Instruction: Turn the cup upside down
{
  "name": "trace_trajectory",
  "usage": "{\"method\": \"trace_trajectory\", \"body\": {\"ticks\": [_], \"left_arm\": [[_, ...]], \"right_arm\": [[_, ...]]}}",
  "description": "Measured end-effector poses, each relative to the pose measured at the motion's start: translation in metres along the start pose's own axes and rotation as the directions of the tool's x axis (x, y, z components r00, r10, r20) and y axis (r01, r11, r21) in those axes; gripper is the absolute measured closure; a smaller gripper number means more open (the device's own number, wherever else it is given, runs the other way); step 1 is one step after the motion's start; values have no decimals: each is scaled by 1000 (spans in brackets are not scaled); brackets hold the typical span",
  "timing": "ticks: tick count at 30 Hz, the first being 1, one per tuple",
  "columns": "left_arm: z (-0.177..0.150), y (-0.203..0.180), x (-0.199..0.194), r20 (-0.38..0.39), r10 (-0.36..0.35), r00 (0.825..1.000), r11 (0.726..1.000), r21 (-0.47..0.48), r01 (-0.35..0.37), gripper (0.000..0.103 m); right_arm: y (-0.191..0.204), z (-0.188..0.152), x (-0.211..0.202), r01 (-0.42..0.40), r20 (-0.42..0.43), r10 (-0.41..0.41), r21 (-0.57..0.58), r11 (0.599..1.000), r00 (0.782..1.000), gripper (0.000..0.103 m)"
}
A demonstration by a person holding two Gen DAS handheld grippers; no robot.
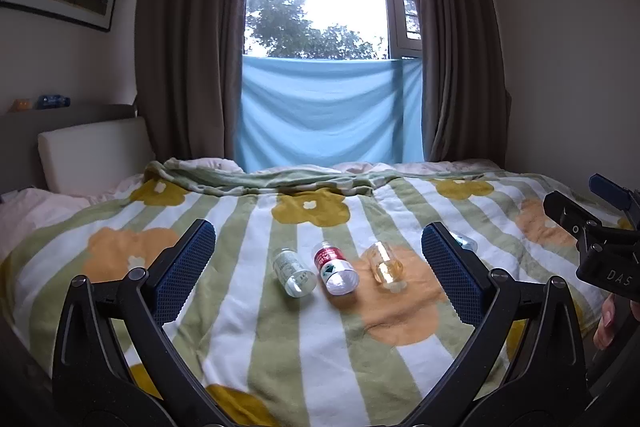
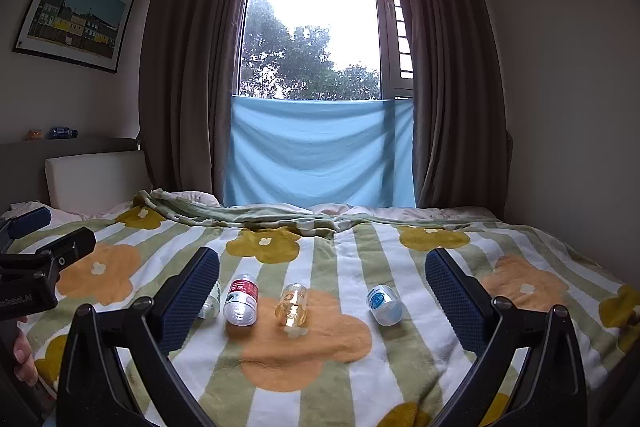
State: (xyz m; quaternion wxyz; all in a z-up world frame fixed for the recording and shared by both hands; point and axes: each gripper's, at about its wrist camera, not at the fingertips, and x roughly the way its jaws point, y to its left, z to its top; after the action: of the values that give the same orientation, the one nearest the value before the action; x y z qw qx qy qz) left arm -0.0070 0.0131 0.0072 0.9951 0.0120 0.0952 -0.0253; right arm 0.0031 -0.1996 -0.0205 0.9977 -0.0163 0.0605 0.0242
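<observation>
Left tool (image 1: 318, 259) and right tool (image 2: 322, 283) spread wide, empty; blue-label cup (image 2: 384, 305) unobstructed only in right view.

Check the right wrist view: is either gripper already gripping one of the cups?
No: the four cups, including the amber cup, lie untouched on the blanket, and the right gripper is open and empty.

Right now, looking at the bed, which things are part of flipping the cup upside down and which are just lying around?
For the job:
- amber clear-glass cup, lying on its side
- left hand-held gripper, open
- right hand-held gripper, open

Just lying about:
- red-labelled clear bottle
- blue-labelled clear bottle
- pale-labelled clear bottle
- striped flower-print blanket
</observation>
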Motion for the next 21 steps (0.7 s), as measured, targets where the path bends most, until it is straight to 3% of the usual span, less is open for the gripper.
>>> {"method": "trace_trajectory", "body": {"ticks": [21], "left_arm": [[1, -2, -2, 21, -14, 1000, 1000, -5, 14, 0]], "right_arm": [[-10, 8, -3, 17, 15, -18, 27, 999, 1000, 0]]}}
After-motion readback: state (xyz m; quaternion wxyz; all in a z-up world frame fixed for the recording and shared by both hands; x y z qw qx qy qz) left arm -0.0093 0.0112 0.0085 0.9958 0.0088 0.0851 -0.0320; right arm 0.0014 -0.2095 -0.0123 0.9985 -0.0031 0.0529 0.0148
